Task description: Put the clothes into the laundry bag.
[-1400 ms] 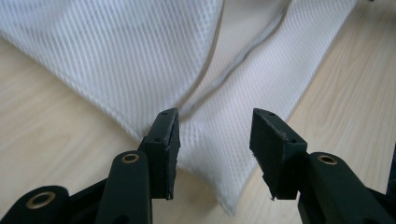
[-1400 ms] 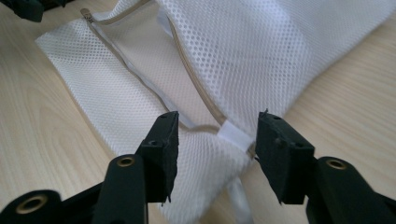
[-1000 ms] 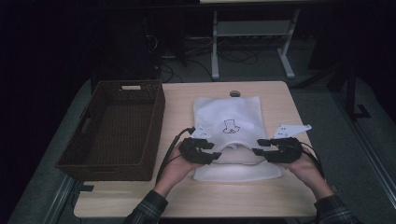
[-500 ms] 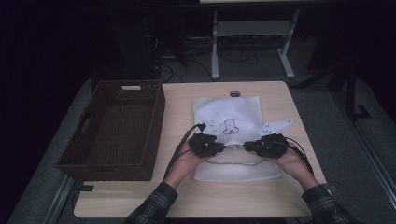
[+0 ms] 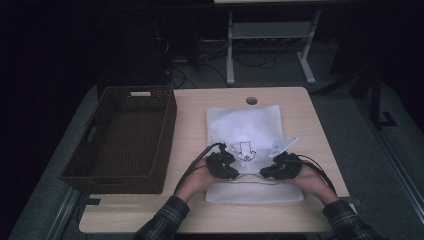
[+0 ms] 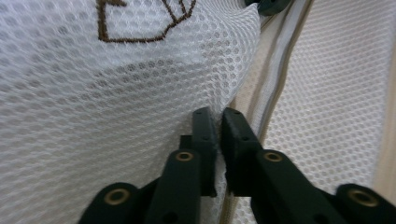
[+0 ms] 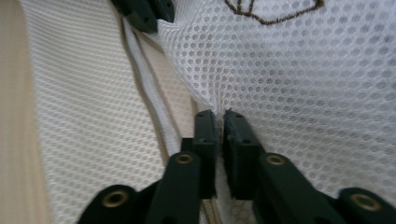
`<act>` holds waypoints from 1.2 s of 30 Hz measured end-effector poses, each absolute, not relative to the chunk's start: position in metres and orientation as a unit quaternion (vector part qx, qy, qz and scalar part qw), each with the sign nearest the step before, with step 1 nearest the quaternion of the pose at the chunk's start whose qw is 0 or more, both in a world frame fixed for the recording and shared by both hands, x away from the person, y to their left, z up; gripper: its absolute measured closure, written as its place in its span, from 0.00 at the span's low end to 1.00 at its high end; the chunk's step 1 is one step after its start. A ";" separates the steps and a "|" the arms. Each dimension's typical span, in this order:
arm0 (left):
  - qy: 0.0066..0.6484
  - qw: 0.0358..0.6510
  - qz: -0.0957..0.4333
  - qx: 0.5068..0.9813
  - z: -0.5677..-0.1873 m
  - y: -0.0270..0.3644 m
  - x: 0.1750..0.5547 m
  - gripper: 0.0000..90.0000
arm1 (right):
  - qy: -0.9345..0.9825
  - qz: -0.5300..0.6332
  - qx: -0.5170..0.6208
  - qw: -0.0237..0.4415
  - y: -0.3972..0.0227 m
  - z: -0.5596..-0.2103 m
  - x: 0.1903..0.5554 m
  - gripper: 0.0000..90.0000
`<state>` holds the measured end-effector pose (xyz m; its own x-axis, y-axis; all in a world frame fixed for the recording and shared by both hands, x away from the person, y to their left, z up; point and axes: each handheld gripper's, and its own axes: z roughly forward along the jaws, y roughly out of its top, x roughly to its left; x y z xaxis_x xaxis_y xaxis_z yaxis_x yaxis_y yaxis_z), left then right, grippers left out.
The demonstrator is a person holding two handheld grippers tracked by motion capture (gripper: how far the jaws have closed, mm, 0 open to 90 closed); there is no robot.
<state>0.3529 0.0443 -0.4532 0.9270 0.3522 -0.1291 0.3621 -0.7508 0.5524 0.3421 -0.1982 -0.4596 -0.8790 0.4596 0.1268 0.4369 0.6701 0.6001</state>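
A: Where is the mesh bag [image 5: 247, 135] you are working on?

B: It lies flat on the worktop [image 5: 195, 125], right of the basket [image 5: 125, 137] and apart from it. You have lifted its near upper layer into a fold.

A: What is your left gripper [image 6: 218, 122] doing?

B: Its jaws have just eased a touch after closing, yet they stand almost together and pinch the edge of the mesh between the pads. In the high view your left gripper [image 5: 222, 165] sits at the fold's left end.

A: And the right gripper [image 7: 218, 120]?

B: The same: nearly closed on the mesh edge, having just eased slightly. From above it [image 5: 285, 167] sits at the fold's right end, with a white tag [image 5: 285, 146] sticking up just beyond it.

A: What is hard to make out?

B: The dark drawing [image 5: 245, 149] on the mesh is cut off in both gripper views and too small from above to read. Your hands hide the mesh below the grippers, and the room behind the worktop is nearly black.
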 end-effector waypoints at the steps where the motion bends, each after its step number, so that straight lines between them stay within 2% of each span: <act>1: 0.194 0.299 -0.010 0.934 -0.453 0.045 0.353 0.89 | 0.913 0.326 0.247 0.015 -0.198 -0.460 0.342 0.85; 7: 0.192 0.323 -0.014 0.926 -0.451 0.049 0.348 0.65 | 0.909 0.340 0.239 0.015 -0.199 -0.456 0.337 0.68; 9: 0.193 0.335 -0.005 0.922 -0.447 0.053 0.345 0.60 | 0.905 0.352 0.239 0.020 -0.202 -0.452 0.334 0.60; 15: 0.192 0.362 0.010 0.912 -0.440 0.071 0.331 0.47 | 0.895 0.380 0.233 0.023 -0.210 -0.442 0.328 0.49; 24: 0.223 0.369 0.042 0.901 -0.433 0.099 0.311 0.32 | 0.896 0.385 0.216 0.035 -0.203 -0.437 0.325 0.46; 36: 0.266 0.364 0.067 0.890 -0.441 0.130 0.283 0.21 | 0.893 0.400 0.203 0.040 -0.193 -0.431 0.323 0.47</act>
<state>0.2830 0.1302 -0.4406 0.8494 0.5226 -0.0735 0.4244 -0.5936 0.6838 0.3225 -0.1934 -0.4311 -0.9143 0.3948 0.0908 0.3304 0.5970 0.7311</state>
